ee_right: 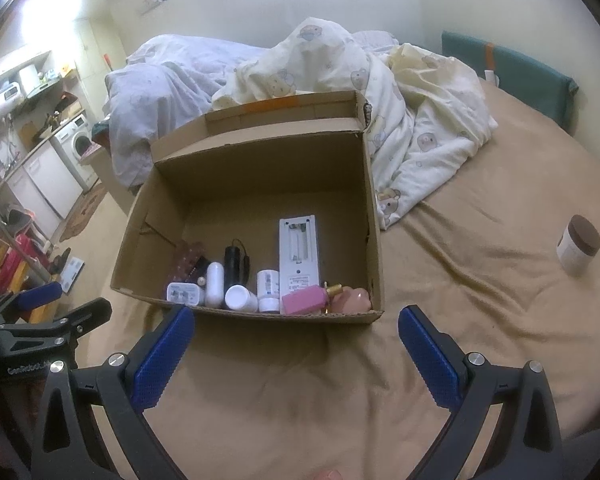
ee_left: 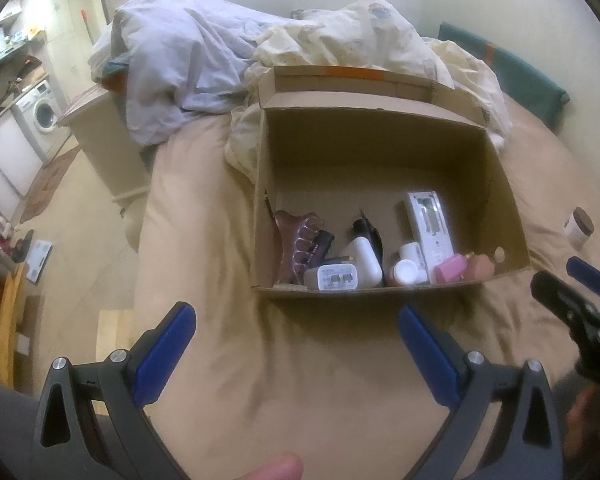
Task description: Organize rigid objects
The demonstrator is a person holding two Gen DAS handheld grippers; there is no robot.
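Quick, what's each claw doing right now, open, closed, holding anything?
Left claw: open, holding nothing, over the bed short of the cardboard box.
Right claw: open, holding nothing.

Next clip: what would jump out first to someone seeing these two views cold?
The open cardboard box in the middle of the tan bed, with small items lined along its near wall: a white charger, white bottles and a pink box. Next, the lone brown-lidded jar left on the sheet to the box's right. Both tongs, left and right, are open and empty in front of the box.
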